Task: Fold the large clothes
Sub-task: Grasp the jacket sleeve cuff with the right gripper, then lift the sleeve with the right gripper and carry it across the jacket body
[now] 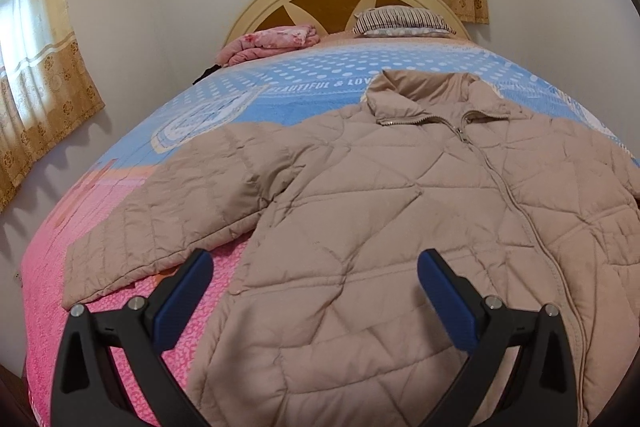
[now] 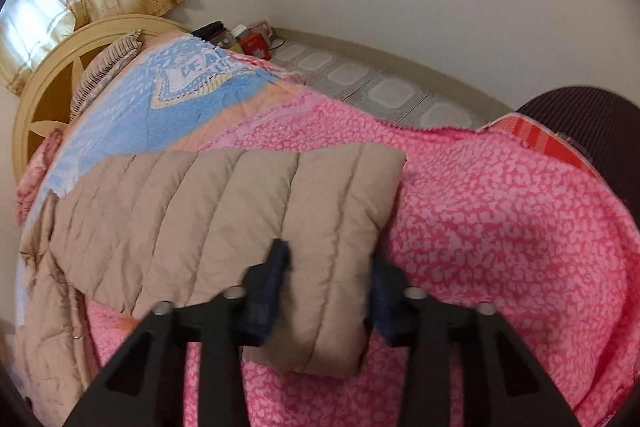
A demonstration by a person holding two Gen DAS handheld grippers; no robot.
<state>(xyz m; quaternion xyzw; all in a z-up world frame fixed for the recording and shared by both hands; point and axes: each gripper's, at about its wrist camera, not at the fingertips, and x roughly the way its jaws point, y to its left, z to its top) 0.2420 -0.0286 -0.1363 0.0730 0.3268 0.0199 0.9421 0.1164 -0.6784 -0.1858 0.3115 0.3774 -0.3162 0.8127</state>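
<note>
Jacket [image 1: 400,211] lies flat on bed [image 1: 120,291]; left gripper [image 1: 316,291] gapes above it, right gripper [image 2: 330,291] straddles sleeve [image 2: 240,223], grip unclear.

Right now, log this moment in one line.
jacket: flat on bed, zipped | left tool: open above hem | right tool: closing around sleeve

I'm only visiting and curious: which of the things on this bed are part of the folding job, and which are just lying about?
Part of the job:
- beige quilted zip-up jacket
- its sleeve
- left gripper
- right gripper

Just lying about:
- folded pink floral blanket
- striped pillow
- pink and blue bedspread
</note>
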